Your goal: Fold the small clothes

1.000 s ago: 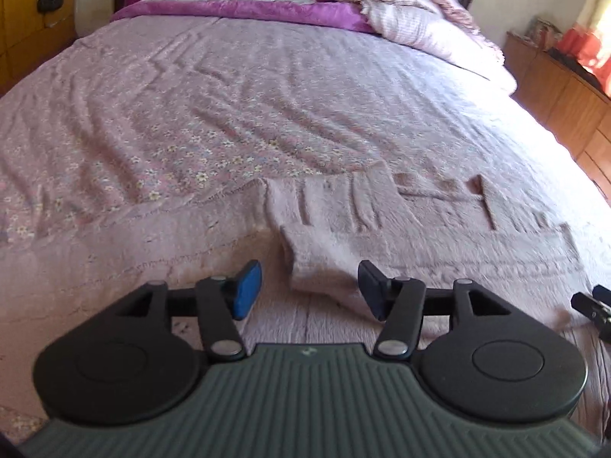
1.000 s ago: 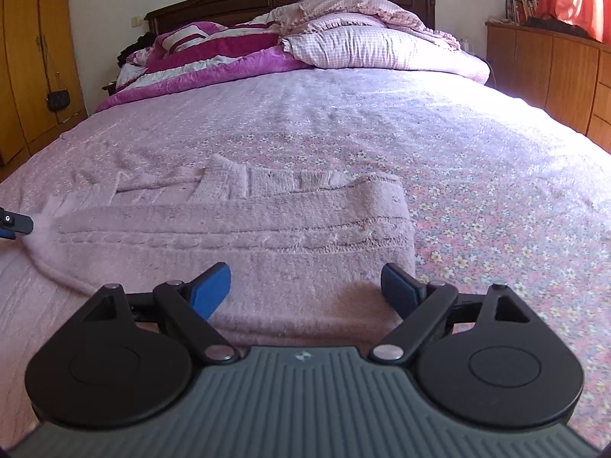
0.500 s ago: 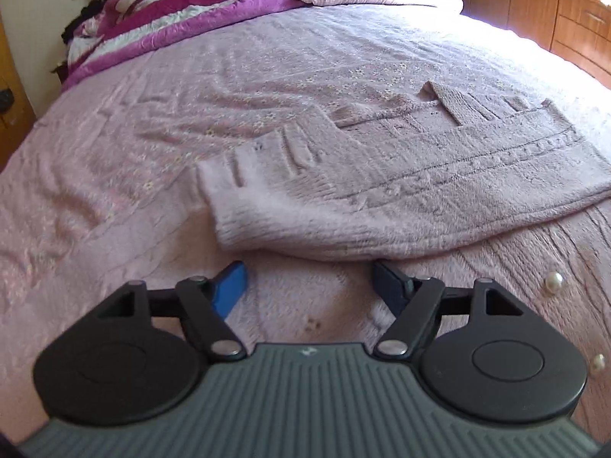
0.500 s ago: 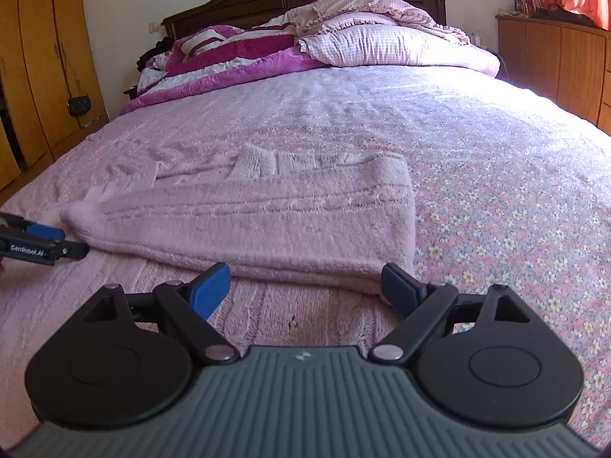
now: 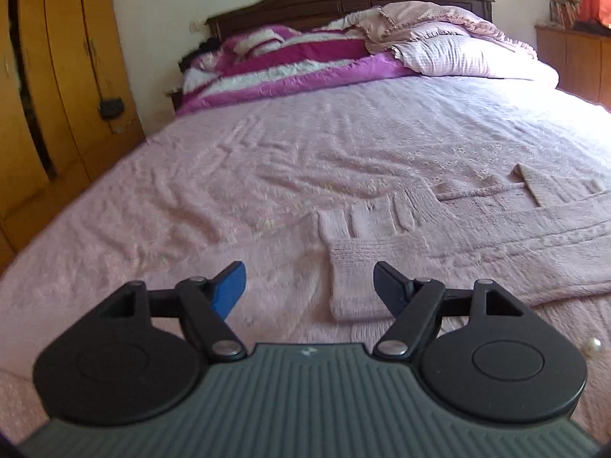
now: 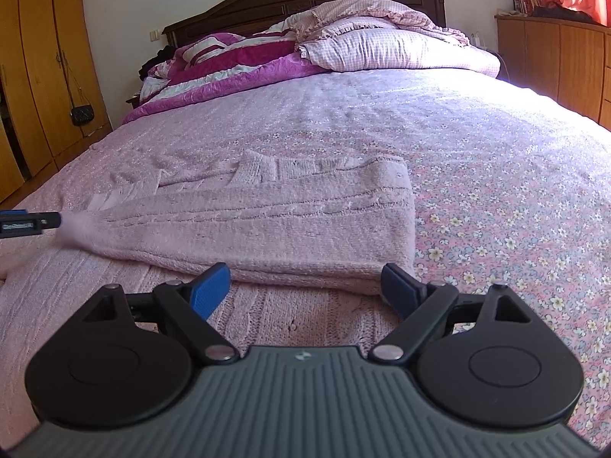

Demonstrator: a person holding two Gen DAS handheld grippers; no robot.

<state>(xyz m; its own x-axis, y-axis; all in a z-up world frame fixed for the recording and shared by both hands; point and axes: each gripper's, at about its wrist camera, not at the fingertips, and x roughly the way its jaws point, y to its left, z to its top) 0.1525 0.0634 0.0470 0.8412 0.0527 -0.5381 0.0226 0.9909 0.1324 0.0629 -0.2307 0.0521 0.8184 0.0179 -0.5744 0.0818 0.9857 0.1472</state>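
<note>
1. While it lies flat on the near part of the bed, the pink knitted sweater [image 6: 267, 225] is folded into a long band that runs across the right wrist view, with a ribbed cuff showing at its far edge and another knitted layer spread under it toward the camera.
2. Seen from the left wrist view, the same sweater [image 5: 477, 244] reaches in from the right, and its narrow ribbed end sits just ahead of the right-hand pad.
3. The left gripper [image 5: 308, 286] points forward and down over the bed; its jaws have just been opening and now stand well apart, with the sweater's end lying partly between them but neither blue pad pressing on it.
4. In the right wrist view the tip of that left gripper [image 6: 28, 223] shows at the left edge, level with the sweater's blurred left end; whether it touches the knit I cannot tell.
5. The right gripper [image 6: 305, 286] also tilts forward and down, jaws spread wide, hovering just short of the folded band's near edge and holding nothing.
6. A small white pearl-like bead [image 5: 591, 344] rests on the knit near the left gripper's right side.
7. Beyond lies the floral bedspread [image 6: 496, 198], with pillows and a purple quilt [image 6: 236, 72] piled at the dark headboard.
</note>
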